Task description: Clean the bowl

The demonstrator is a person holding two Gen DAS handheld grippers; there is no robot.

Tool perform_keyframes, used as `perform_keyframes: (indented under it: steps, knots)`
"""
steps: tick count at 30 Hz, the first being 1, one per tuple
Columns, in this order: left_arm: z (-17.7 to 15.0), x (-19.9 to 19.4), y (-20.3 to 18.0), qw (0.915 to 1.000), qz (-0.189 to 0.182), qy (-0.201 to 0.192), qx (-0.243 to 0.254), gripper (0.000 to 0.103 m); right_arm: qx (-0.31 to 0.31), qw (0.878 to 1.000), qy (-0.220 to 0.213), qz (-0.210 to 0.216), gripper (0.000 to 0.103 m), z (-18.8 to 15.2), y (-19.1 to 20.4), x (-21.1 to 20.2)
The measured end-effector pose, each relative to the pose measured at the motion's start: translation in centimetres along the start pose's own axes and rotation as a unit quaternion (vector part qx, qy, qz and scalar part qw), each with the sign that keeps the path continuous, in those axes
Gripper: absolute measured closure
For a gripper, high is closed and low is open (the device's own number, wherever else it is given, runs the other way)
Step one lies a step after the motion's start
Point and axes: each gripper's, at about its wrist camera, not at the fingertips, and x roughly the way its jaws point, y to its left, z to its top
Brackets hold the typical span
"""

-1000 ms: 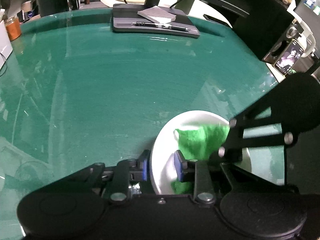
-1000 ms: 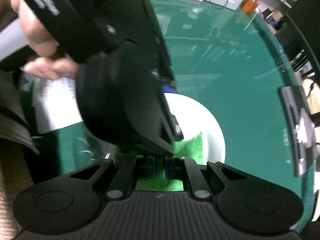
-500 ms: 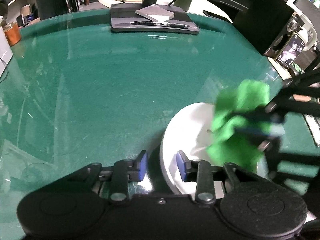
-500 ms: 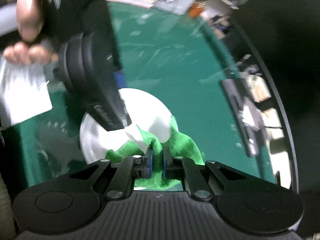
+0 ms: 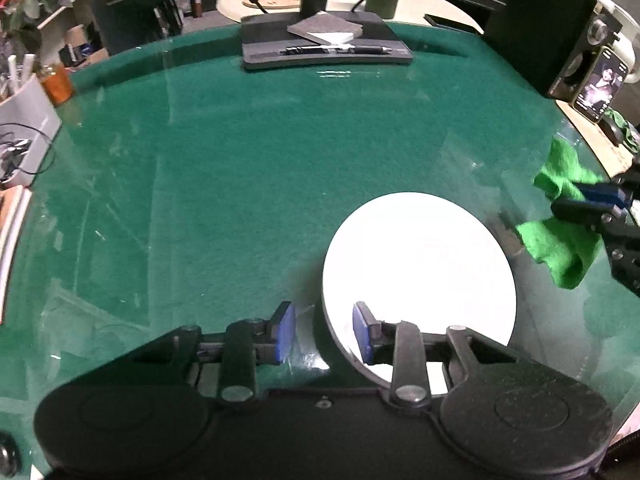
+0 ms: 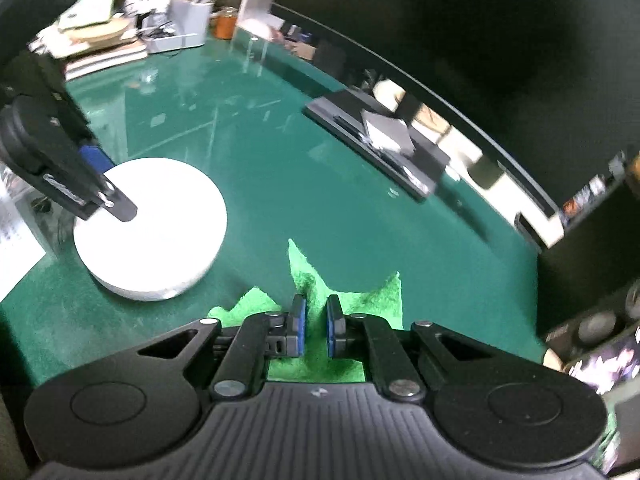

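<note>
A white bowl (image 5: 420, 264) (image 6: 156, 232) sits flat and empty on the green glass-topped table (image 5: 240, 180). My left gripper (image 5: 324, 328) (image 6: 106, 184) straddles the bowl's near rim: one blue pad is inside the bowl, and the other is outside with a gap to the rim, so it stands open. My right gripper (image 6: 314, 328) (image 5: 600, 200) is shut on a green cloth (image 6: 316, 280) (image 5: 560, 236). It holds the cloth above the table, to the right of the bowl and clear of it.
A dark tray with a notebook and pen (image 5: 324, 48) lies at the table's far edge. A phone on a stand (image 5: 600, 84) is at the right, and an orange jar (image 5: 56, 84) and grey box (image 5: 24, 128) at the left. A white sheet (image 6: 12, 260) lies beside the bowl.
My right gripper lifted the green cloth out of the bowl and carried it off to the right. The bowl is now empty. My left gripper's pads have parted slightly from the rim.
</note>
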Motion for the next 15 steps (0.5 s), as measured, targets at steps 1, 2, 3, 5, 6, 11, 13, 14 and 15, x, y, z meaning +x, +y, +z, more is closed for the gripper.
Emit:
perform_keyframes:
  steps: [1, 2, 3, 5, 6, 11, 13, 14, 15]
  knots:
    - [0.0, -0.1, -0.1, 1.0000, 0.003, -0.001, -0.001, 0.071, 0.012, 1.000, 0.000, 0.006, 0.094, -0.4, -0.3, 0.0]
    - [-0.1, -0.4, -0.2, 0.9999, 0.010, -0.003, -0.003, 0.070, 0.024, 1.000, 0.000, 0.013, 0.093, -0.8, -0.6, 0.1]
    - [-0.2, -0.7, -0.3, 0.9998, 0.017, -0.005, -0.005, 0.069, 0.037, 0.999, 0.000, 0.018, 0.090, -1.1, -0.8, 0.3]
    - [-0.4, -1.3, -0.4, 0.9996, 0.024, -0.007, -0.011, 0.066, 0.063, 0.998, 0.003, 0.027, 0.070, -1.7, -1.0, 0.6]
    - [-0.6, -1.5, -0.5, 0.9995, 0.028, -0.009, -0.014, 0.064, 0.078, 0.997, 0.001, 0.028, 0.056, -2.0, -1.2, 0.8]
    - [-1.4, -2.7, -0.8, 0.9982, 0.047, -0.016, -0.034, 0.052, 0.158, 0.986, -0.035, 0.036, 0.035, -3.4, -2.2, -0.1]
    - [-1.6, -3.1, -0.8, 0.9975, 0.054, -0.020, -0.041, 0.044, 0.189, 0.980, -0.053, 0.035, 0.030, -4.4, -2.8, -1.1]
    - [-1.7, -3.3, -0.8, 0.9967, 0.061, -0.023, -0.048, 0.039, 0.212, 0.975, -0.065, 0.033, 0.027, -5.1, -3.2, -1.9]
    - [-1.9, -3.7, -0.8, 0.9955, 0.070, -0.026, -0.058, 0.038, 0.233, 0.969, -0.074, 0.029, 0.020, -5.8, -3.6, -2.5]
